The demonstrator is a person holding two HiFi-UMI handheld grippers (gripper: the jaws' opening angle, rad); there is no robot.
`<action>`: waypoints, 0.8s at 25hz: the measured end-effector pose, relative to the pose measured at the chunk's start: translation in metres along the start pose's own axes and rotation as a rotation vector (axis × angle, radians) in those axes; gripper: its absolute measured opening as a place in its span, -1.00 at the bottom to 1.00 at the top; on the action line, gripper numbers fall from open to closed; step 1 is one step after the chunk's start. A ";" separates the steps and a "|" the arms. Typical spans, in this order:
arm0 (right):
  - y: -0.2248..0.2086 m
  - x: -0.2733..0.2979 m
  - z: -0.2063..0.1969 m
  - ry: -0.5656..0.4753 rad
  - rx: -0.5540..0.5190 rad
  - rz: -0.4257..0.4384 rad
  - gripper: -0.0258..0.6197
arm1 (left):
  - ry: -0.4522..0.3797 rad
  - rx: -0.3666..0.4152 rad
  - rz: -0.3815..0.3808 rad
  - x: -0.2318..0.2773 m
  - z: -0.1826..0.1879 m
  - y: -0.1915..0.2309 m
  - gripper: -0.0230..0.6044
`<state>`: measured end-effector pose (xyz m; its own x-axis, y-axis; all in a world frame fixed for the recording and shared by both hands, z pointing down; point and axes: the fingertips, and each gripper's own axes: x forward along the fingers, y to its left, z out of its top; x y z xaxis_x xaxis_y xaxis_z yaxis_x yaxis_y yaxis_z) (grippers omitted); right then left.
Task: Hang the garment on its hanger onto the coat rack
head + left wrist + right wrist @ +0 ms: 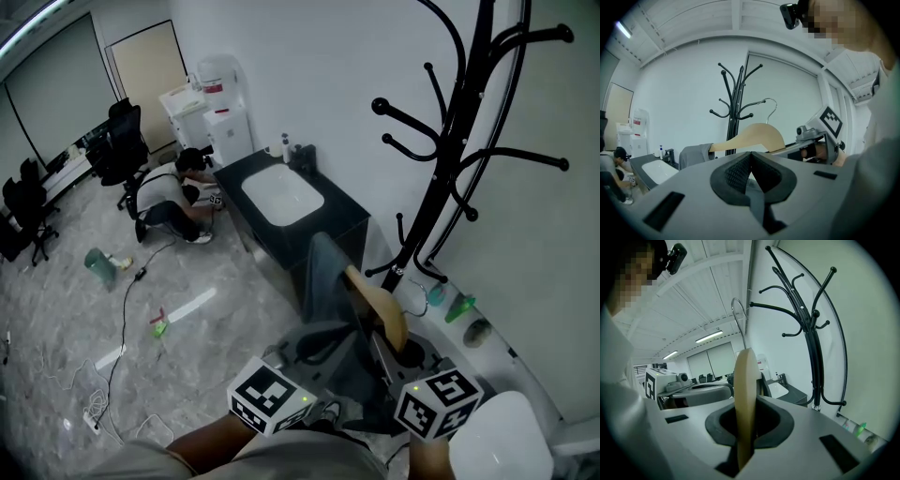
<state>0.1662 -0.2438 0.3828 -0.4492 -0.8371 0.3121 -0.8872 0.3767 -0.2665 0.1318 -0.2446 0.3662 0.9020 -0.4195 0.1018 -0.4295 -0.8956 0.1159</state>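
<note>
Both grippers are reaching forward side by side, low before the one black metal coat rack [448,178]. The right gripper [745,427] is clamping the single pale wooden hanger [746,380] edge-on between its jaws, and the left gripper [751,177] is pinching a fold of the one grey garment [326,281] draped over it. The hanger is not yet resting on any peg; beyond, a white basin [281,195] is sitting in a dark cabinet.

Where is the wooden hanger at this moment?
In the head view the wooden hanger sits low, right of centre, clamped in the right tool, carrying the grey garment, in front of the black coat rack and not yet hung.
</note>
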 end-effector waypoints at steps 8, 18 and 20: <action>-0.037 0.054 0.030 -0.022 0.027 -0.023 -0.81 | -0.005 0.005 0.014 0.029 0.007 0.054 -0.91; -0.081 0.128 0.075 -0.085 0.123 -0.178 -0.81 | -0.020 0.031 -0.136 0.058 0.026 0.121 -0.91; -0.095 0.140 0.082 -0.097 0.145 -0.220 -0.81 | -0.011 0.021 -0.168 0.066 0.024 0.134 -0.91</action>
<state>0.1963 -0.4296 0.3768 -0.2290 -0.9292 0.2900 -0.9347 0.1267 -0.3320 0.1350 -0.3961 0.3645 0.9614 -0.2656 0.0715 -0.2722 -0.9559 0.1099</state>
